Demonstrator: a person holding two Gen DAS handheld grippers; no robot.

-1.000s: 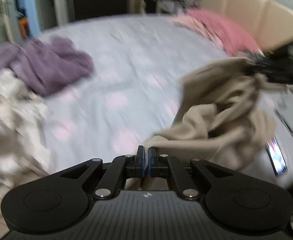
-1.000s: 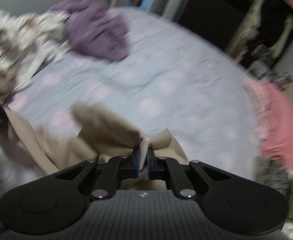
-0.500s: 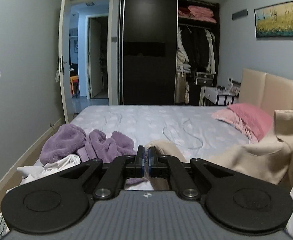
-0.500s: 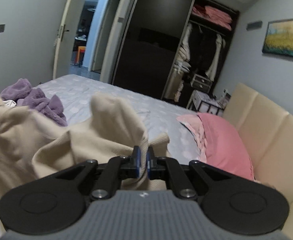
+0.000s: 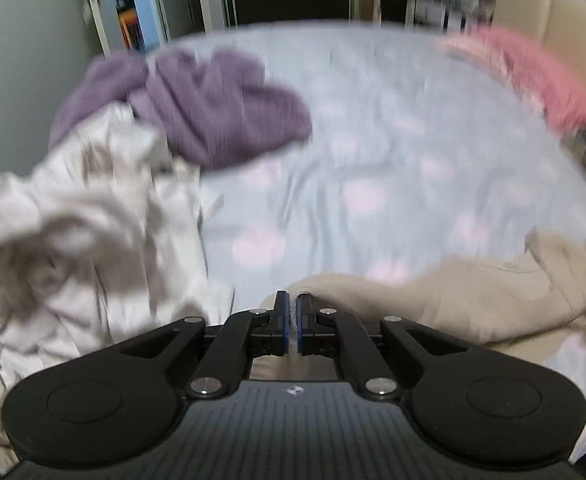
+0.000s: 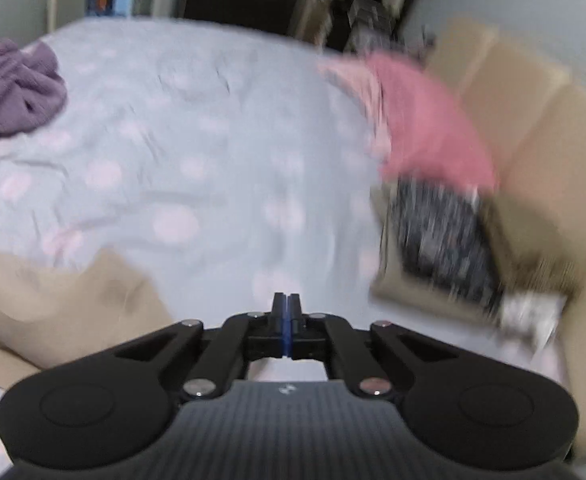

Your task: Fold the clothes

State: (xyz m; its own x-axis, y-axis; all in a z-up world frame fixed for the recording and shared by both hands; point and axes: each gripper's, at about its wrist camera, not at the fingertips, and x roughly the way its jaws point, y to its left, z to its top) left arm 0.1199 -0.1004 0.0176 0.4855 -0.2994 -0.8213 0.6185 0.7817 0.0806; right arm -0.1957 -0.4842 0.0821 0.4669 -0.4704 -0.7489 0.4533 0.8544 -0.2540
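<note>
A beige garment (image 5: pixel 473 296) lies spread on the bed, reaching from my left gripper to the right edge of the left wrist view. My left gripper (image 5: pixel 292 308) is shut on its near edge. In the right wrist view the same garment (image 6: pixel 53 304) lies at the lower left. My right gripper (image 6: pixel 287 304) is shut with nothing between its jaws, above bare sheet to the right of the garment. Both views are motion-blurred.
The bed has a pale blue sheet with pink dots (image 5: pixel 373 160). A purple garment (image 5: pixel 213 108) and a white patterned one (image 5: pixel 93 220) lie at the left. A pink pillow (image 6: pixel 425 128), a dark patterned item (image 6: pixel 441 232) and the beige headboard (image 6: pixel 533 140) are at the right.
Both grippers have swung down from facing the room to facing the bed. The beige garment has come down flat on the sheet, and my right gripper no longer holds it.
</note>
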